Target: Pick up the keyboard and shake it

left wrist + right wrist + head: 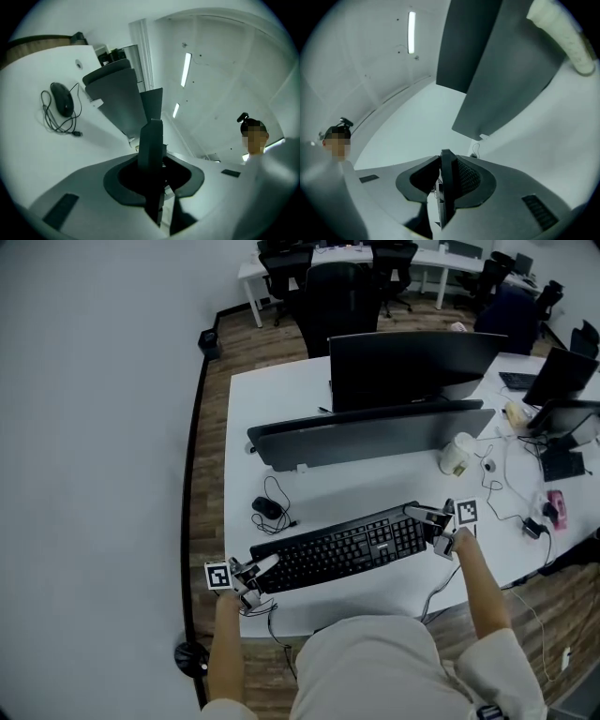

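A black keyboard lies lengthwise across the front of the white desk, its right end a little farther from me. My left gripper is shut on its left end and my right gripper on its right end. In the left gripper view the keyboard shows edge-on, pinched between the two pads. The right gripper view shows the same: the thin dark edge of the keyboard is clamped between the jaws. Whether it is clear of the desk I cannot tell.
A black mouse with a coiled cable lies behind the keyboard's left end. A long dark panel and a monitor stand behind. A white cup, cables and a pink object sit to the right.
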`<action>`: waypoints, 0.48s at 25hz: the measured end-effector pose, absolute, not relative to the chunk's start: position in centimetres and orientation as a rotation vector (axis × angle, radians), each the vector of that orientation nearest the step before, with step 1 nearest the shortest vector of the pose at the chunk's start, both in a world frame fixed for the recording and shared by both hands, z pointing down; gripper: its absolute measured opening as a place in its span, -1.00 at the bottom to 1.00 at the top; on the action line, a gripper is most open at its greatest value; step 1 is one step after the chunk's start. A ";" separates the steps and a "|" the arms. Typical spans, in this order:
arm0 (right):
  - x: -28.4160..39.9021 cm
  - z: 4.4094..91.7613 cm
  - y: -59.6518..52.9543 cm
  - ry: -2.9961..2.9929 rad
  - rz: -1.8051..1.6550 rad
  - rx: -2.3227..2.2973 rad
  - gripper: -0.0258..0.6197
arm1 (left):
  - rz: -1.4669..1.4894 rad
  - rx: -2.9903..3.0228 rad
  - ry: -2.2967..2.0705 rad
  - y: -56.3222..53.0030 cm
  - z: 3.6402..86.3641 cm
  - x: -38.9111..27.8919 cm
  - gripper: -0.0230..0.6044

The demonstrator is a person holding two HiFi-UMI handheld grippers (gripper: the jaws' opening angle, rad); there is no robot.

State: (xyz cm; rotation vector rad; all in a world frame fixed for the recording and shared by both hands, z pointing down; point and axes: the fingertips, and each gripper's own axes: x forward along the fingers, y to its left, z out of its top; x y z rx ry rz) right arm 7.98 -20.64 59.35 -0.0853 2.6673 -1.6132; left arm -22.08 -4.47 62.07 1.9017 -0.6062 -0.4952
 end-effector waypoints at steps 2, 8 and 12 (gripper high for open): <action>8.3 61.3 -20.6 2.622 -1.689 -0.142 -0.52 | -0.503 1.851 -0.592 -4.0 63.4 -21.9 -0.55; 8.9 63.9 -19.5 2.556 -1.794 -0.164 -0.51 | -0.522 1.799 -0.537 -2.9 64.8 -21.5 -0.55; 9.0 65.1 -19.5 2.571 -1.849 -0.221 -0.51 | -0.523 1.742 -0.558 -2.5 66.5 -21.5 -0.55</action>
